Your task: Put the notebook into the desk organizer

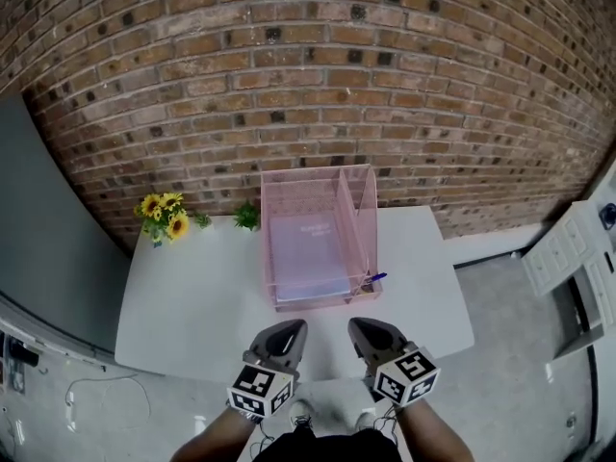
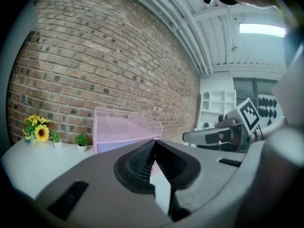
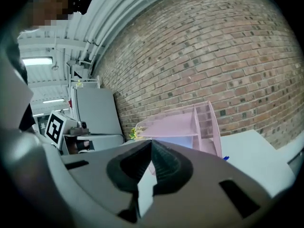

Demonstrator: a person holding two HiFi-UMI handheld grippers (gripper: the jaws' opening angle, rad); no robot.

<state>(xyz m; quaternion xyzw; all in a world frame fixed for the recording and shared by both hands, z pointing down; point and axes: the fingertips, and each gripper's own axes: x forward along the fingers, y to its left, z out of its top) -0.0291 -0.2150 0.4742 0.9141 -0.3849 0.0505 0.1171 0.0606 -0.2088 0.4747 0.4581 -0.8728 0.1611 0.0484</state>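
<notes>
Desk organizer [image 1: 358, 200]: pink mesh, upright on the white table [image 1: 192, 301], close to the brick wall [image 1: 308, 65]. Notebook [image 1: 306, 248]: lies flat inside the organizer's wide left compartment. Blue pen [image 1: 376, 278]: at the organizer's front right corner. Sunflowers [image 1: 164, 216] and small green plant [image 1: 247, 217]: left of the organizer, the plant nearer to it. Left gripper [image 1: 287, 331] and right gripper [image 1: 366, 331]: side by side in front of the organizer, clear of it, each with jaws closed together and nothing between them

Free tabletop [image 1: 197, 306] beside organizer [image 1: 298, 192], sunflowers [image 1: 165, 214] far-left
</notes>
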